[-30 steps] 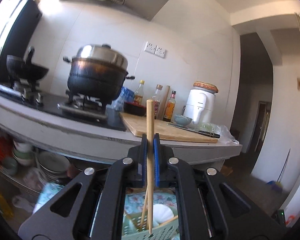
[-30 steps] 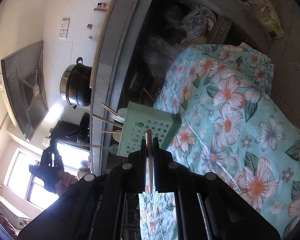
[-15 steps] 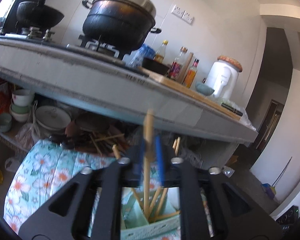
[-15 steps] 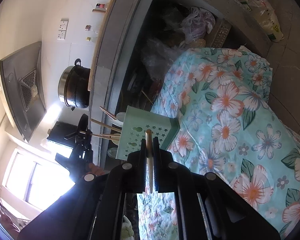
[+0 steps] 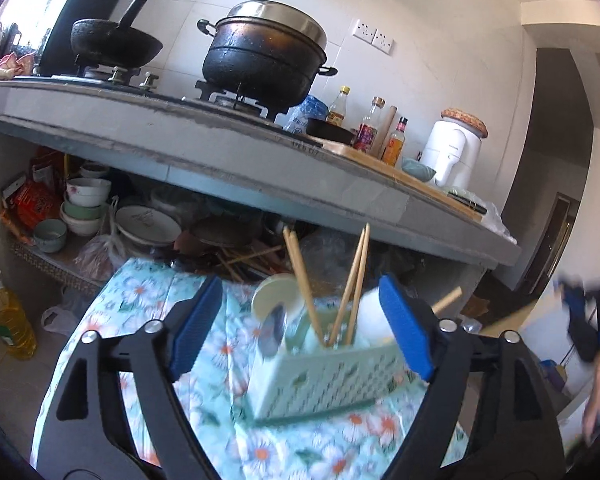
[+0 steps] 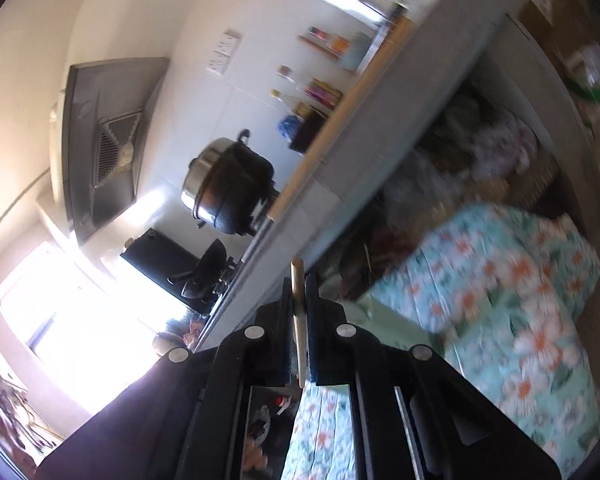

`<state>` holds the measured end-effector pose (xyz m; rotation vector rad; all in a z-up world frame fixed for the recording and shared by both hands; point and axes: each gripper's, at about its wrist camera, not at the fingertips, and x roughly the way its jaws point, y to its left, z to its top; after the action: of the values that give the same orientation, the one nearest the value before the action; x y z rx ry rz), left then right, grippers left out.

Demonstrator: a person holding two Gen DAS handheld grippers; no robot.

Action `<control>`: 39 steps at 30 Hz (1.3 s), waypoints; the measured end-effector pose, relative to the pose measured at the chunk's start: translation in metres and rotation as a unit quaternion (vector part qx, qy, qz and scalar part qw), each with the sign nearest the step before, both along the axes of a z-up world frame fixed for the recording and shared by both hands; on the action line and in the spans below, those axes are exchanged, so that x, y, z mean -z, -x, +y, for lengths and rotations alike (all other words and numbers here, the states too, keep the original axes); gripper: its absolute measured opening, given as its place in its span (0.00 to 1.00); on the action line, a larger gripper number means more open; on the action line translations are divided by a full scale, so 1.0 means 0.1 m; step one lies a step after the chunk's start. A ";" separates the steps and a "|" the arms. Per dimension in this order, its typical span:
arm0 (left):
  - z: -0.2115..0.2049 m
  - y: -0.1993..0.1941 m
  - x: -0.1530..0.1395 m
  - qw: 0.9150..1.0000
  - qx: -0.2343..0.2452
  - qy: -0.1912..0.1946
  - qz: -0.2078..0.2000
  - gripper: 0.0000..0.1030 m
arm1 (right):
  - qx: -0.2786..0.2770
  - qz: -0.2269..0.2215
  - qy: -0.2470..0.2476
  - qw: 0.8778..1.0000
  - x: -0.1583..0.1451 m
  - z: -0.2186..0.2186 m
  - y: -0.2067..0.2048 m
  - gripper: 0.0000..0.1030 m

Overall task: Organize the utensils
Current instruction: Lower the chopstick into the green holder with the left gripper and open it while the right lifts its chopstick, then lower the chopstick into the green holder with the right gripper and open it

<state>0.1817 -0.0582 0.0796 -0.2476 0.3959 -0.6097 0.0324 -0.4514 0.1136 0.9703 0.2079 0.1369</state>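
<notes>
1. We find the left tongs (image 5: 300, 320) opening, nothing pressed between the pads.
2. Chopsticks (image 5: 300, 280) stand in the green utensil basket (image 5: 324, 380) on the floral cloth (image 5: 132, 300).
3. Right tongs (image 6: 300, 300) clamp one chopstick (image 6: 299, 320).

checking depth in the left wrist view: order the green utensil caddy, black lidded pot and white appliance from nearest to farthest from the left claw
1. green utensil caddy: right between the opening fingers of the left claw, on the floral cloth.
2. black lidded pot: up on the stove, centre.
3. white appliance: farther along the counter, to the right.
</notes>
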 end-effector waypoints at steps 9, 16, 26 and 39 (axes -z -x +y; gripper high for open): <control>0.05 0.42 0.35 0.998 0.024 -0.063 0.010 0.81 | 0.028 0.037 0.156 0.987 -0.47 0.36 -0.64 0.06; 0.04 0.53 0.51 0.996 0.030 -0.082 0.020 0.81 | 0.010 0.087 0.269 0.959 -0.40 0.85 -1.08 0.06; -0.02 0.59 0.56 0.995 0.031 -0.093 0.022 0.84 | -0.042 0.091 0.307 0.947 -0.26 1.19 -1.15 0.35; 0.01 0.72 0.47 0.996 0.019 -0.086 0.022 0.90 | 0.058 0.061 0.276 0.957 -0.12 0.96 0.04 0.59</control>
<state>0.1092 -0.0571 0.0321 -0.0901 0.4943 -0.6048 0.0280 -0.3557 0.1260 0.4301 0.2834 -0.0884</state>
